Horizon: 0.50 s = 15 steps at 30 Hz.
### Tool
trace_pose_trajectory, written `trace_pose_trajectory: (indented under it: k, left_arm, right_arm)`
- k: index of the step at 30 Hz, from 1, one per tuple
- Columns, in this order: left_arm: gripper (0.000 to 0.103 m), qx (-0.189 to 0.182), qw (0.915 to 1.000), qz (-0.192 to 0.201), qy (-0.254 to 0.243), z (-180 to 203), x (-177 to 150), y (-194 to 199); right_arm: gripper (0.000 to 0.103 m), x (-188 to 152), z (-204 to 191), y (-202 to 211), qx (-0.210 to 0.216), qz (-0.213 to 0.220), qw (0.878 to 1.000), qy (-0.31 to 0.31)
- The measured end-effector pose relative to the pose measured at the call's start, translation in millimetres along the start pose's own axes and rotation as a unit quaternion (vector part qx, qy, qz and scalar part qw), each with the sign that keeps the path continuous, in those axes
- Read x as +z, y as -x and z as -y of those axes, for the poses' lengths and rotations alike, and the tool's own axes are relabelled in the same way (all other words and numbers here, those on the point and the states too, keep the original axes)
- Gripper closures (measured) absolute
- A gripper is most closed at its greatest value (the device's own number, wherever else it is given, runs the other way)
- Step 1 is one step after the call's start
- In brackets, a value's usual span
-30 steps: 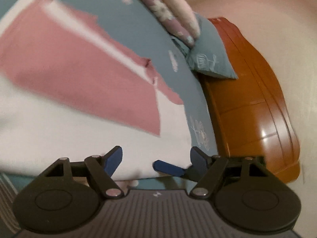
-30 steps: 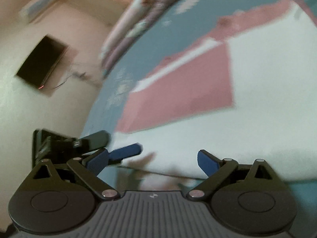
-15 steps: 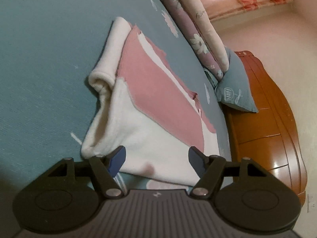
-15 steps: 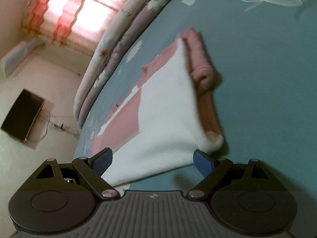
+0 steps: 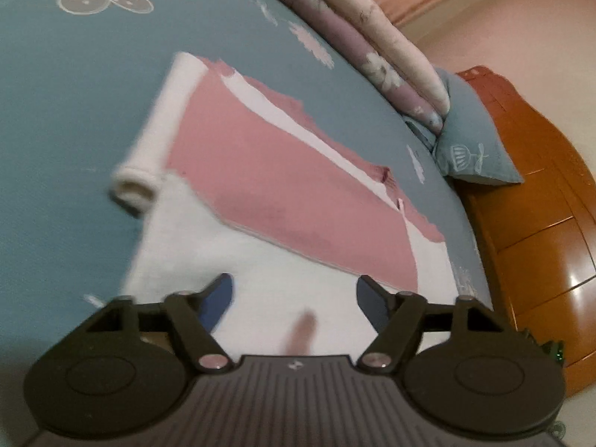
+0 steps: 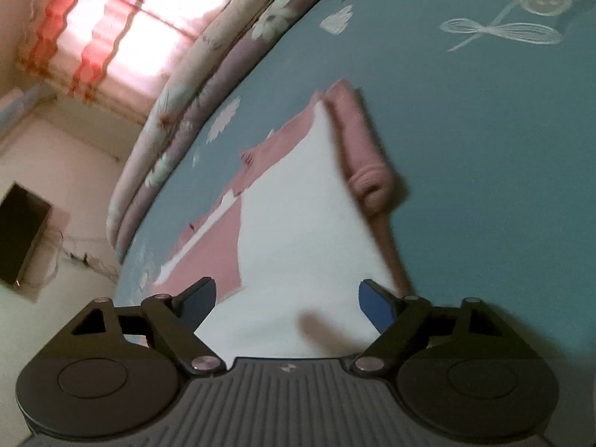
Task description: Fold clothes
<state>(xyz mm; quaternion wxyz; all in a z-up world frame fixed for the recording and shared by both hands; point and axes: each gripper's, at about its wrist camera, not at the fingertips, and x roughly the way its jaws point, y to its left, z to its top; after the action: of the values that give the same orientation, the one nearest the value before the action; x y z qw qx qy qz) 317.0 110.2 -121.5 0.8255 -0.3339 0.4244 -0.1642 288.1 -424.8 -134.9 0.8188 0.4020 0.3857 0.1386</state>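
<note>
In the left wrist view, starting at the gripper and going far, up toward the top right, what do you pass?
left gripper → pink and white garment → blue bedsheet → rolled floral quilt

The left gripper (image 5: 294, 298) has its jaws spread wide, the two blue-padded fingers (image 5: 218, 303) well apart with nothing between them. Its black linkage arms are splayed outward from the ribbed grey body, and the whole tool tips forward and downward. The right gripper (image 6: 287, 300) stands the same way: jaws parted wide, blue fingers (image 6: 376, 303) far from each other, gripping nothing, linkage arms angled out to each side, pointing forward and down.
</note>
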Motion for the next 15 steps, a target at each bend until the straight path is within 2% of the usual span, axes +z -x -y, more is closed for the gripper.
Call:
trace_pose_trajectory:
  k: [2, 5, 8, 12, 14, 15]
  left_arm:
    - [0.032, 0.016, 0.9999, 0.004, 0.004, -6, -1, 0]
    - [0.030, 0.002, 1.0000, 0.003, 0.004, 7, 5, 1]
    - [0.028, -0.043, 0.9990, -0.007, 0.013, 27, 6, -17]
    - [0.028, -0.086, 0.9949, -0.043, 0.031, 39, -8, -40]
    - [0.028, -0.082, 0.9949, -0.053, 0.026, 41, -15, -50]
    - [0.028, -0.064, 0.9962, -0.055, 0.025, 40, -17, -53]
  right_arm:
    - [0.015, 2, 1, 7, 0.001, 0.000, 1.000, -0.021]
    - [0.008, 6, -23, 5, 0.003, 0.011, 1.000, -0.002]
    - [0.008, 6, -51, -17, 0.028, -0.006, 0.999, 0.024]
    - [0.008, -5, -64, -50, 0.029, -0.051, 0.998, 0.034]
    - [0.008, -10, -62, -57, 0.008, -0.051, 0.998, 0.043]
    - [0.009, -10, -59, -55, 0.001, -0.048, 0.998, 0.045]
